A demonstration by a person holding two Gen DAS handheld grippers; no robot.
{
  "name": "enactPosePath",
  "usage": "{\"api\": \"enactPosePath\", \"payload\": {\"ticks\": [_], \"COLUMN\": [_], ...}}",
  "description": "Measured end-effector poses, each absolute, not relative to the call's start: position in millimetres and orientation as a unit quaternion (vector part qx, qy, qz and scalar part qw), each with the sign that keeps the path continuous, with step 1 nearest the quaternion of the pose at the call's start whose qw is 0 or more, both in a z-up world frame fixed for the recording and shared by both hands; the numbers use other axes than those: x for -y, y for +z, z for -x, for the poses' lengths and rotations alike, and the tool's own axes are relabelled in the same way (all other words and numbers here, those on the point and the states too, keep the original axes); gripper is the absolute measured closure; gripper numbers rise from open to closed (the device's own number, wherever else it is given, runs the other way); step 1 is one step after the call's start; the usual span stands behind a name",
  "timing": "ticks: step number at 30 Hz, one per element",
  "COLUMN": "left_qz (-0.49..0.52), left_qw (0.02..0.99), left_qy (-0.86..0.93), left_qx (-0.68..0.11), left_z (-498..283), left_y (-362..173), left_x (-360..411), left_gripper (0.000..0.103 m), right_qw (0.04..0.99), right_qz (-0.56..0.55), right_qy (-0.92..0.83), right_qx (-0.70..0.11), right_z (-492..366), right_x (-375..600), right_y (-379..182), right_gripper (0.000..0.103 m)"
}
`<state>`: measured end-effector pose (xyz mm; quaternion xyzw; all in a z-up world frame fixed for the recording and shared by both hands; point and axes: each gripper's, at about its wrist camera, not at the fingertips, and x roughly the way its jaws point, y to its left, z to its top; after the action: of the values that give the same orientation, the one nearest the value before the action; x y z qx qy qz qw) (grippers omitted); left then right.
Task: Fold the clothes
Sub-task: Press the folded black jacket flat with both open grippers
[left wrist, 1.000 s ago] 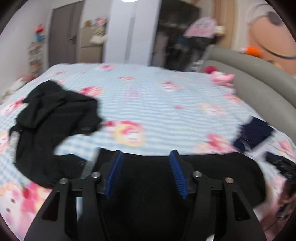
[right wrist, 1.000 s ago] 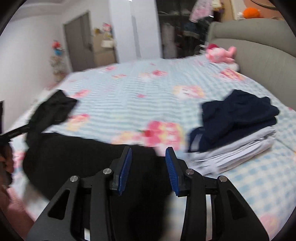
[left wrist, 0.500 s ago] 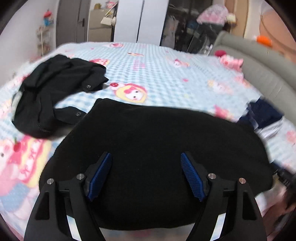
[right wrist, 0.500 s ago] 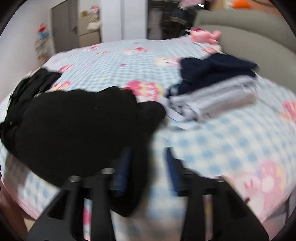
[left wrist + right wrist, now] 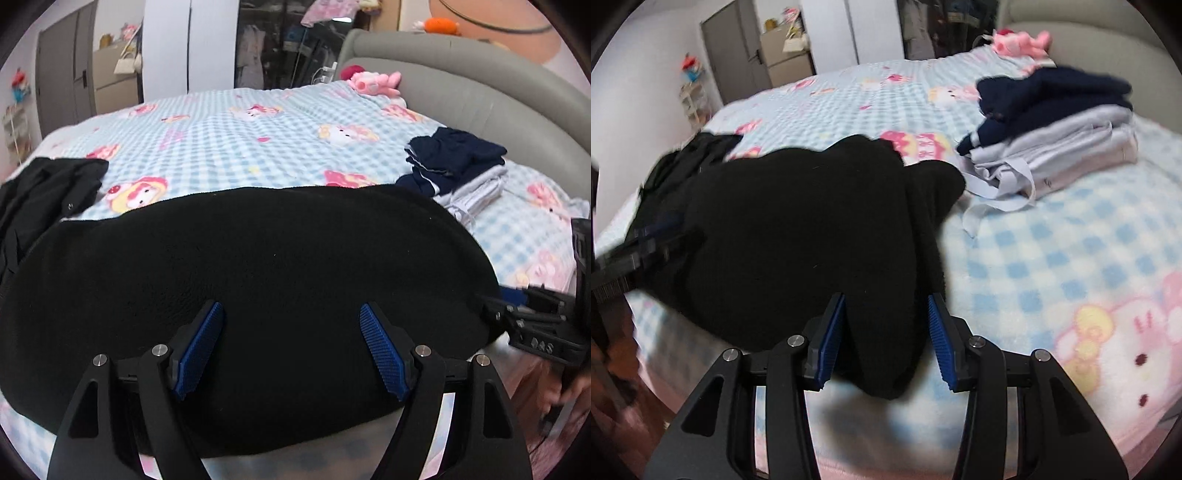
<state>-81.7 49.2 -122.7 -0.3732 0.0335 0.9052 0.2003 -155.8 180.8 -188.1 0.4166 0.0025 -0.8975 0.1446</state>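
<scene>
Bed with a light-blue checked blanket [image 5: 258, 147] printed with pink cartoon figures fills the room; grey padded headboard [image 5: 461, 92] along its far right side.

Black fleece garment [image 5: 258, 266] lies spread flat across the near edge of the bed, wide side to side, its near hem hanging just over the edge. In the right wrist view its right end is bunched into a thick fold [image 5: 886, 277] running toward the camera.

Second black garment [image 5: 44, 192], crumpled, sits on the blanket just beside the fleece's left end. They look to be touching, can't tell for sure.

Stack of folded clothes near the headboard side: dark navy piece [image 5: 454, 155] on top of pale grey folded pieces [image 5: 1063, 147], a loose grey strap trailing toward the fleece. Stack is just beside the fleece's far right corner.

Pink plush toy [image 5: 373, 79] at the far end of the bed by the headboard.

Left gripper [image 5: 291, 343]: blue-padded jaws spread wide, over the near middle of the fleece, holding nothing.

Right gripper [image 5: 886, 328]: jaws spread, straddling the bunched fold at the fleece's right end; fabric sits between the pads [image 5: 831, 332], not pinched. Motion blur on the left of that view.
</scene>
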Motion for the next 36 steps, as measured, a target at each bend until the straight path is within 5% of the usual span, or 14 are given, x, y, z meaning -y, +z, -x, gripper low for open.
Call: {"api": "enactPosePath", "payload": {"ticks": [11,13,15,20,25,30,32,34,36], "left_qz": [0.380,0.385,0.388,0.377,0.374,0.400,0.400,0.402,0.400], "left_qw": [0.194,0.191,0.190,0.169,0.161,0.147,0.143,0.138,0.152], "left_qy": [0.903,0.902,0.901,0.910,0.913,0.904,0.905,0.905,0.904], "left_qx": [-0.046,-0.037,-0.020,-0.039,-0.008,0.024,0.003,-0.031,0.002], "left_z": [74,75,76,70,80,94,92,91,88], "left_y": [-120,-118,-113,-90,-85,-110,-109,-112,-108], "left_x": [-51,-49,-47,-52,-38,-29,-33,-37,-28], "left_gripper": [0.026,0.026,0.026,0.025,0.023,0.023,0.023,0.023,0.023], "right_qw": [0.071,0.053,0.035,0.162,0.221,0.195,0.165,0.123,0.081], "right_qz": [-0.390,-0.387,-0.385,-0.364,-0.408,-0.409,-0.409,-0.410,-0.410], "right_qy": [-0.917,-0.919,-0.922,-0.916,-0.886,-0.891,-0.898,-0.904,-0.908], "right_qx": [-0.052,-0.046,-0.039,0.046,0.003,-0.015,-0.010,0.002,0.014], "right_z": [139,142,145,126,133,146,147,148,150], "right_x": [-209,-217,-226,-221,-186,-175,-187,-206,-225], "right_y": [-177,-174,-171,-159,-179,-184,-183,-181,-178], "right_gripper": [0.052,0.065,0.065,0.064,0.061,0.059,0.049,0.050,0.062]}}
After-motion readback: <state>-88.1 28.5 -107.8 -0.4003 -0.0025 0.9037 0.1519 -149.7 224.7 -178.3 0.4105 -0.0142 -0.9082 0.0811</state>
